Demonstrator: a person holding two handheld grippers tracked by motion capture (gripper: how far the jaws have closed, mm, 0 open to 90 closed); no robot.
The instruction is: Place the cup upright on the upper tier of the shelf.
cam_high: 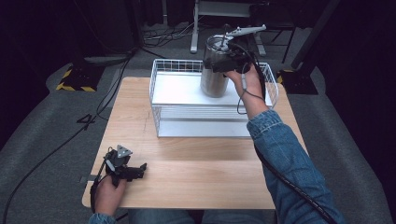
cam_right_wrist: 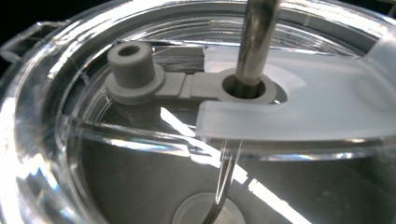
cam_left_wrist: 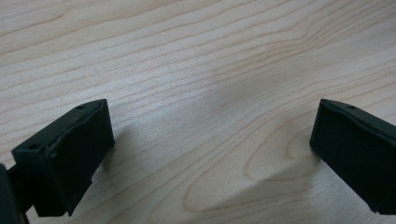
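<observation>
Steel tumbler [cam_high: 214, 70] with a clear lid [cam_right_wrist: 154, 112] stands upright in the white wire basket [cam_high: 159, 100], toward the basket's far right corner. The right gripper [cam_high: 227, 59] is at the tumbler's top; whether its jaws are closed on anything I cannot tell, since its own view looks straight down onto the lid from very close and no jaws appear. A metal straw [cam_right_wrist: 254, 42] passes through the lid's grey plug fitting [cam_right_wrist: 187, 86] and on down into the cup.

Judging by its looks, the tumbler is rigid, smooth-walled and likely slippery, moderately heavy for its size, with a lid that may pop off if pulled. A hold across the body just under the rim seems safer than one on the lid or straw. The straw is loose and could swing or rattle when the cup tilts.

Around it, the basket's raised wire rim stands in the way of any sideways move, so the cup would need lifting clear first.

On the wooden table [cam_left_wrist: 196, 56] near the basket's front left, well apart from it, the left gripper [cam_left_wrist: 210, 140] rests with jaws spread wide, empty.
</observation>
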